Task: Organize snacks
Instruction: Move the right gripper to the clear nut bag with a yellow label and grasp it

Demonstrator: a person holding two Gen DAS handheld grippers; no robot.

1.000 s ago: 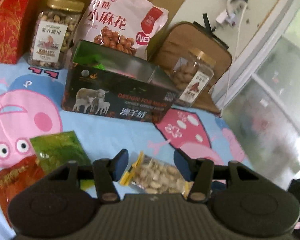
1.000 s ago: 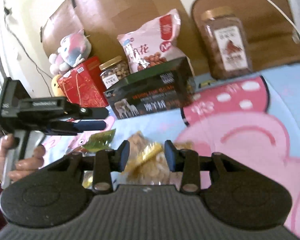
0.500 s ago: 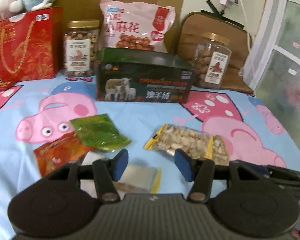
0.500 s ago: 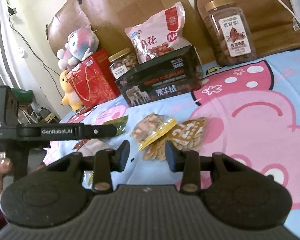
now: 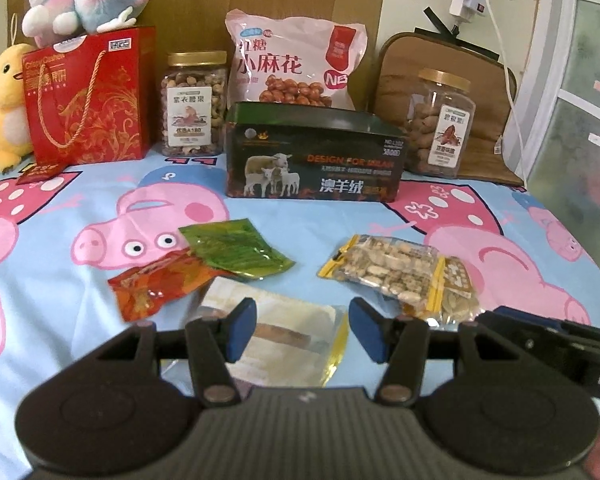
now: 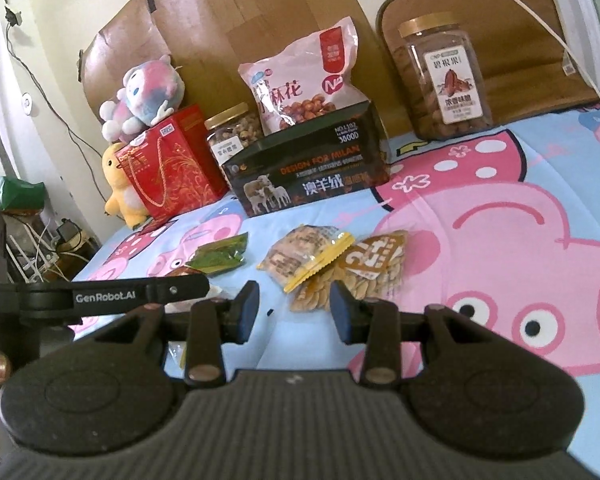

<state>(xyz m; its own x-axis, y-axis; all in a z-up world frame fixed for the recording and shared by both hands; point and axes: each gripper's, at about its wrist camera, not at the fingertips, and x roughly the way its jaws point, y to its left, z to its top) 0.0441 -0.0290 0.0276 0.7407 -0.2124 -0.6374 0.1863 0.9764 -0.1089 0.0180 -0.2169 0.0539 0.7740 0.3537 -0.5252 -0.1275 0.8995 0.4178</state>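
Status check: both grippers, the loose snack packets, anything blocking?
Left gripper open, empty, above pale flat packet. Right gripper open, empty, near yellow-edged clear nut packet. Dark green open box behind; path clear.

Soft daylight, slightly hazy, fisheye-bent edges
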